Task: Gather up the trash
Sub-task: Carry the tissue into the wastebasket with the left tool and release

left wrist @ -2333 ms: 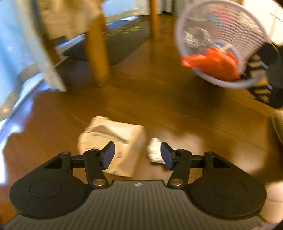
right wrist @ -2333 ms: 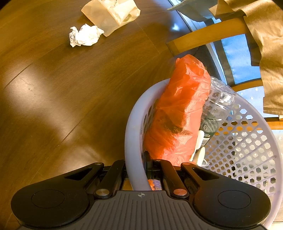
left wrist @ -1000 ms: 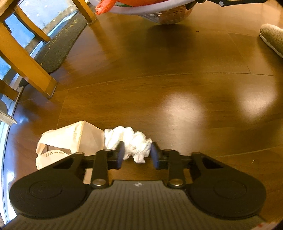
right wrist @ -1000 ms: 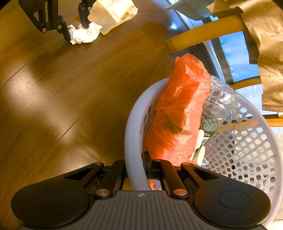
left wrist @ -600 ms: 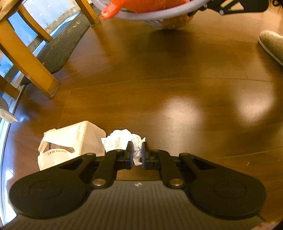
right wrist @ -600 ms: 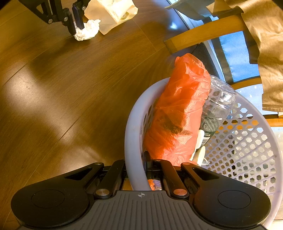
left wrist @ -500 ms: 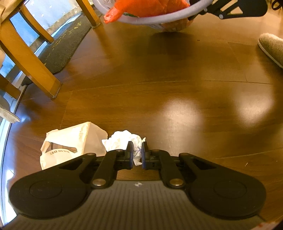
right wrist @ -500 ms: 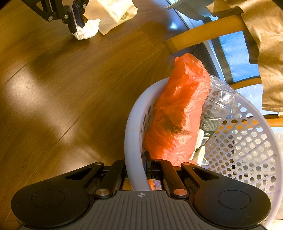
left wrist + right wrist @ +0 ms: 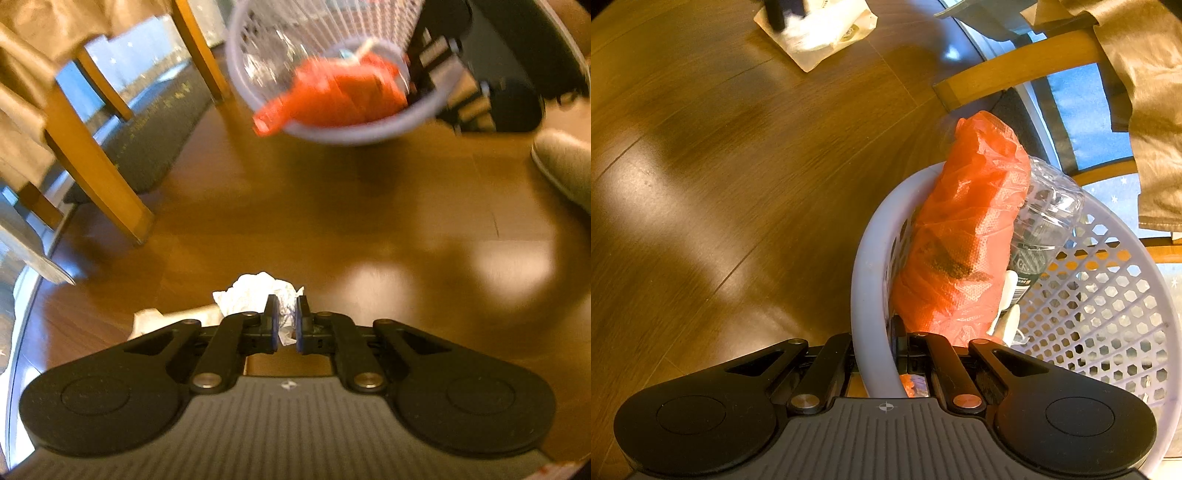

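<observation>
1. Left gripper (image 9: 284, 320) clamped on a crumpled tissue (image 9: 255, 293), above the wood floor (image 9: 332, 221).
2. Just behind and left, a paper bag (image 9: 155, 321), mostly hidden by the gripper body.
3. Farther left, chair legs (image 9: 92, 162) and a dark mat (image 9: 155, 122).
4. Far ahead, blurred: a white basket (image 9: 1108, 295) with its rim pinched in the right gripper (image 9: 875, 354).
5. Inside: an orange bag (image 9: 964, 229) and a clear bottle (image 9: 1045, 218).

Our left wrist view looks low along the floor (image 9: 369, 221), with the basket (image 9: 332, 129) at 12 o'clock. Our right wrist view looks down from close above that basket (image 9: 864, 280), the shared paper bag (image 9: 827, 44) at 11 o'clock.
</observation>
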Demonstrator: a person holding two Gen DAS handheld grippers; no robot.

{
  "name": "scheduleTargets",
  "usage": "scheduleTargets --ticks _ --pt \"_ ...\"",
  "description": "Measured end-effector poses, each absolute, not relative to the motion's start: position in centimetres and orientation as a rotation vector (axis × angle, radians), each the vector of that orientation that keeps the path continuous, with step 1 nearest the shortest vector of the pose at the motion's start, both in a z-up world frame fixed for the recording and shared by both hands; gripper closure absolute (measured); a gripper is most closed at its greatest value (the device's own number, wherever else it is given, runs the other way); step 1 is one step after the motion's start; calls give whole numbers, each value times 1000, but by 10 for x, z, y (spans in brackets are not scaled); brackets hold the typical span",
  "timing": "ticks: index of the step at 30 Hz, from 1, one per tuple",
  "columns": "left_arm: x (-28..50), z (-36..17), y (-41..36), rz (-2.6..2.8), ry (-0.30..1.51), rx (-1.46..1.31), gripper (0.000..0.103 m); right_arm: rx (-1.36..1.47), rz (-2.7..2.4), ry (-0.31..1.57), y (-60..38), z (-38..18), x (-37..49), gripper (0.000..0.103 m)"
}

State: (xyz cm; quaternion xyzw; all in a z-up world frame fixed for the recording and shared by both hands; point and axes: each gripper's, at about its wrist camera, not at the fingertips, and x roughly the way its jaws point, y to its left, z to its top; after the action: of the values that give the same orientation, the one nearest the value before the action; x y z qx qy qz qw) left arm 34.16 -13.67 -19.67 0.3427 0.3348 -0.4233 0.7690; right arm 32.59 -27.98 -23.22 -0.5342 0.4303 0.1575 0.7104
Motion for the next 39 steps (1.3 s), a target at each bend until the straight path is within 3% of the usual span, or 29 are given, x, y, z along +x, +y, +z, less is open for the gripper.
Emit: scheduleTargets --ticks 14,26,28,29,30,39 --pt "362 -98 -199 -1010 542 599 97 -1190 353 960 -282 -233 326 103" --pt "366 -72 -286 -1176 451 564 96 -1167 344 959 -284 -230 325 103" --pt "366 -72 -297 -1201 443 552 89 -1162 345 959 -283 -231 324 103" --pt "367 -71 -301 -1209 446 537 70 -1160 345 960 -283 -231 324 103" --pt "368 -71 -305 -1207 448 523 62 -1160 345 960 -283 -231 323 103" --pt "381 -67 -275 -1122 450 506 61 -1150 339 956 -284 -230 321 103"
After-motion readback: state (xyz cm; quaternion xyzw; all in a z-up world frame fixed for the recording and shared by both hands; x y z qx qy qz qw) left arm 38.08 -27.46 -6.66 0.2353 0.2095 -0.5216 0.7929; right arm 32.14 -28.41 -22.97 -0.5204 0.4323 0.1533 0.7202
